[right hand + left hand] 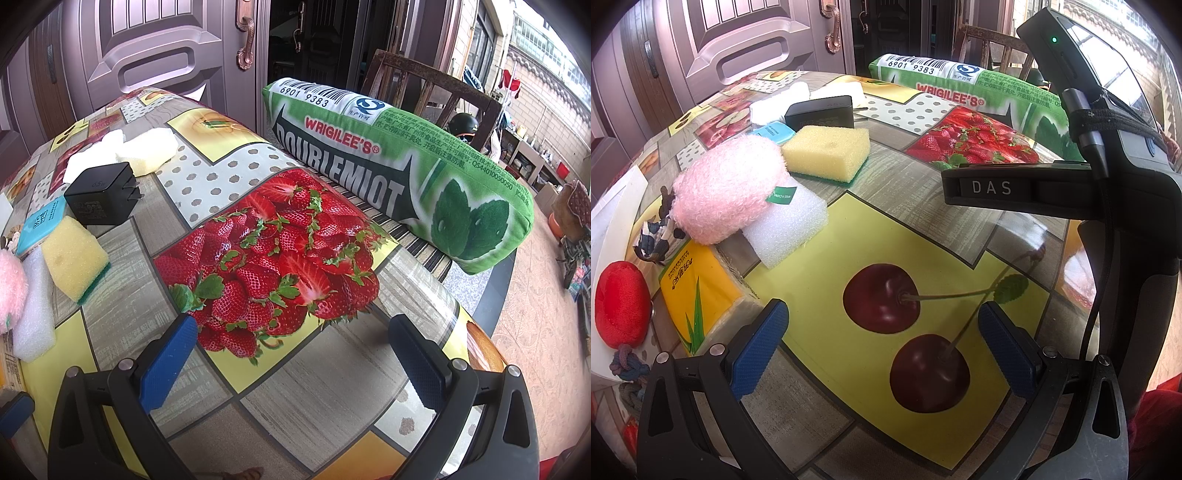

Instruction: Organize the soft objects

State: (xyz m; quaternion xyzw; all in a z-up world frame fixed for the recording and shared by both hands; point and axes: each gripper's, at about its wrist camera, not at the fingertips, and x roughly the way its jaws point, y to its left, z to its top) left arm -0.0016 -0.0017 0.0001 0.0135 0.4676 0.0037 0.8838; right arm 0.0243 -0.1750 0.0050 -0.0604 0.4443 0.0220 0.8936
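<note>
**Soft things still scattered; both grippers empty**

Progress: little looks done. The left gripper (882, 343) hangs released, jaws wide apart over a printed cherry, nothing between them. The right gripper (293, 354) is likewise spread and empty, above the strawberry print.

Landmark: the yellow sponge (827, 153), lying flat on its green scrub side.
- Pink fluffy toy (727, 188) just beside the sponge on the near-left, resting partly on a white foam block (786, 225).
- Yellow tissue pack (701, 291) nearer the camera than the sponge, past the foam block.
- Red plush (620, 308) farthest from the sponge, at the left edge, on or against something white; I cannot tell what.
- Black charger (820, 110) just behind the sponge, a hard item among the soft ones. A small blue packet (774, 133) peeks out beside it.
- White foam pieces (122, 151) behind the charger.
- Green pillow (399, 166), printed like a gum pack, well apart from the sponge along the far right edge.

Judgement: no gathered pile or container shows; sorting seems barely begun, with every soft item left to be placed.

Surface: round table (306, 391) under a glossy fruit-patterned cloth, bright glare.

Room: a carved door (155, 59) behind the table, a wooden chair (436, 92) behind the pillow, an open yard beyond.
</note>
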